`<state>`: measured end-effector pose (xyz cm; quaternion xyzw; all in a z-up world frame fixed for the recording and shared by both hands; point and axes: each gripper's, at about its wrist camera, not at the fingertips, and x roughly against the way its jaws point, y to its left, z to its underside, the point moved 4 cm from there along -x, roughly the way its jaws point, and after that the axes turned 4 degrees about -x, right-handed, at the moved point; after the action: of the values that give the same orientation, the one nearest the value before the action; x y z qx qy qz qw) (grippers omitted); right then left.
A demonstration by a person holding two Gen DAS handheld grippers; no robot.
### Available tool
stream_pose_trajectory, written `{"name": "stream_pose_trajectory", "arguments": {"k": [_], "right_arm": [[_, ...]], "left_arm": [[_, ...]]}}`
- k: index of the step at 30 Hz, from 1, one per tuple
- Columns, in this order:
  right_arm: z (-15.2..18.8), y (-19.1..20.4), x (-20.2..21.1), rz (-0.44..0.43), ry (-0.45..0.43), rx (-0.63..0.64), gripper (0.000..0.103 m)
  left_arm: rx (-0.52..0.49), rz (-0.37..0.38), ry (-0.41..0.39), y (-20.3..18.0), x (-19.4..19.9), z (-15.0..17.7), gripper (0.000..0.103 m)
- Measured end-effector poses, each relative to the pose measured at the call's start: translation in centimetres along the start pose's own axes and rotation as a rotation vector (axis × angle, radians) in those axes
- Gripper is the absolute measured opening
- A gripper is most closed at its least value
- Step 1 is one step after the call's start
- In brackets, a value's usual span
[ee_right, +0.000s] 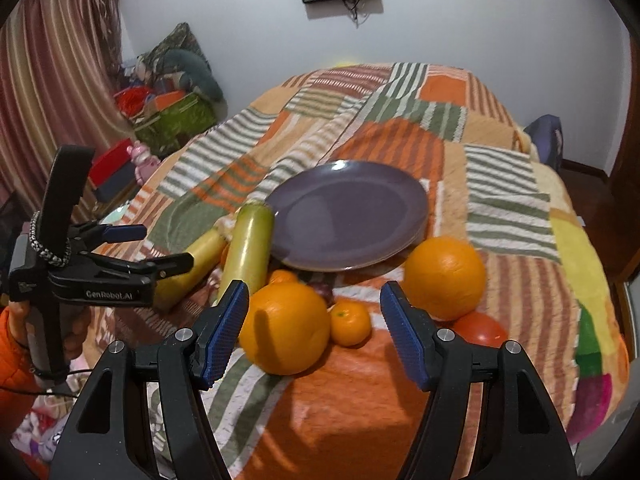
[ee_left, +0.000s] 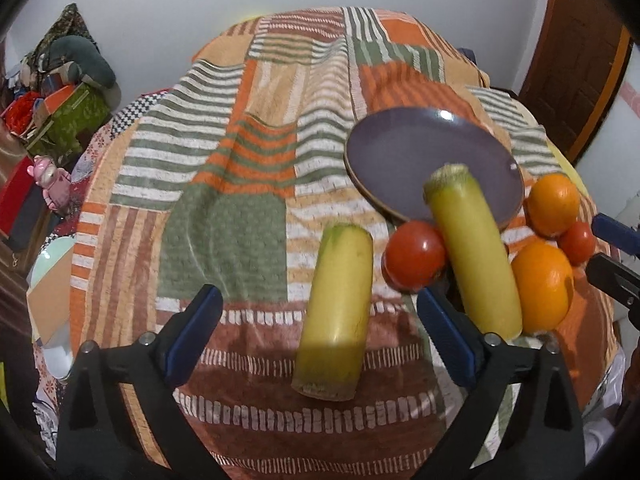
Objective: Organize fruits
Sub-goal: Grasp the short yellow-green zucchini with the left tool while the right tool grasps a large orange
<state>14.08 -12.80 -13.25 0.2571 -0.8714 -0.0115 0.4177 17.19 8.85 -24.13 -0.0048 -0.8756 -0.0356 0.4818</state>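
A purple plate (ee_left: 404,152) (ee_right: 352,216) lies empty on the patchwork bedspread. In the left wrist view, one yellow banana piece (ee_left: 336,316) lies between the jaws of my open left gripper (ee_left: 318,320). A second banana piece (ee_left: 472,252) leans on the plate's rim, beside a red tomato (ee_left: 416,256) and two oranges (ee_left: 544,284). My right gripper (ee_right: 314,328) is open and empty above a large orange (ee_right: 284,328) and a small mandarin (ee_right: 350,322). Another orange (ee_right: 444,276) and a tomato (ee_right: 480,328) sit to the right.
The bedspread (ee_left: 240,184) covers a bed. Boxes, pillows and a pink toy (ee_left: 52,184) are piled on the floor at the left. A striped curtain (ee_right: 48,80) hangs at the left and a wooden door (ee_left: 584,60) stands at the right.
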Motion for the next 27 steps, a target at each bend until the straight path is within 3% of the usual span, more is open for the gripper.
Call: {"name": "stream_pose_trajectory", "arguments": {"k": [13,17,20,26,27], "right_arm": [[1.1,0.6,-3.2,-0.027,0.098,0.000,0.065],[1.3,0.7,-3.9,-0.043,0.112,-0.011,0.065],[1.4,1.0,-4.1,-0.053,0.116,0.004,0.059],[1.4,1.2,-4.3,-0.051,0.115,0.025,0.058],[1.4,1.2,-4.3,-0.054,0.115,0.022,0.058]], "left_arm": [[0.021,0.051,0.069,0.6,-2.3,1.5,0.098],[0.013,0.065,0.074,0.4,-2.7,1.5,0.076],[0.012,0.075,0.080,0.3,-3.2,1.4,0.068],[0.010,0.102,0.077,0.0,-3.7,1.0,0.042],[0.008,0.107,0.077,-0.1,-3.7,0.9,0.041]]}}
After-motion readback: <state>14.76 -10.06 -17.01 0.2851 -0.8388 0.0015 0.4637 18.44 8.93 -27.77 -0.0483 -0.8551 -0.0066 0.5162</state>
